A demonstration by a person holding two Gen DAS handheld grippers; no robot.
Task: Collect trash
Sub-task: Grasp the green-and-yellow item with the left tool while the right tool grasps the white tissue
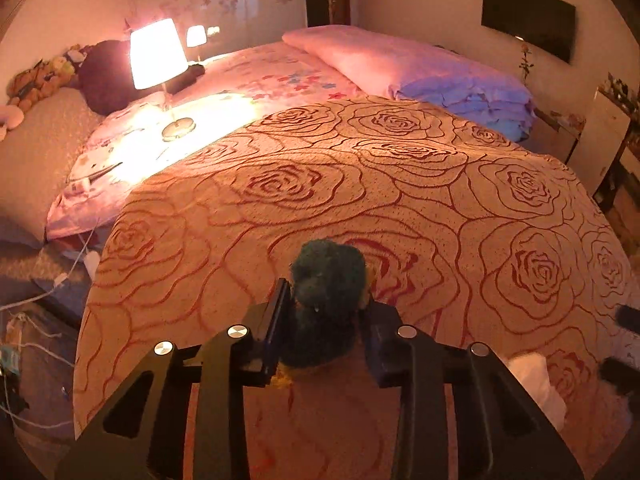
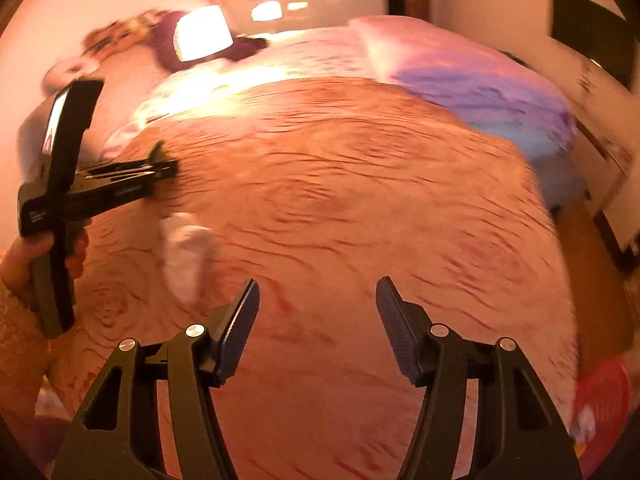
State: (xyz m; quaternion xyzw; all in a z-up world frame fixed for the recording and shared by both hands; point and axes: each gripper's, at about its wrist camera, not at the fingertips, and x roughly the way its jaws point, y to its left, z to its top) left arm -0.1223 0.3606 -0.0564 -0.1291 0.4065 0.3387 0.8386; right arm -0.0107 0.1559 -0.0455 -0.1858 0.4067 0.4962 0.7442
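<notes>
Gripping a dark green fuzzy object, left tool above the bedspread, right tool spread wide.

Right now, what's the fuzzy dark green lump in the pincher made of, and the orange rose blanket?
Fuzzy dark green lump: probably plush or felted wool, its matte surface looking hairy. Orange rose blanket: likely soft woven fabric, matte, with speckled texture and red rose outlines.

My left tool, matt black plastic with shiny metal rivets, grips a fuzzy dark-green ball; my right tool shows ribbed pads. Beneath, the bedspread looks like nubbly woven cloth; white crumpled paper lies soft-edged.
</notes>
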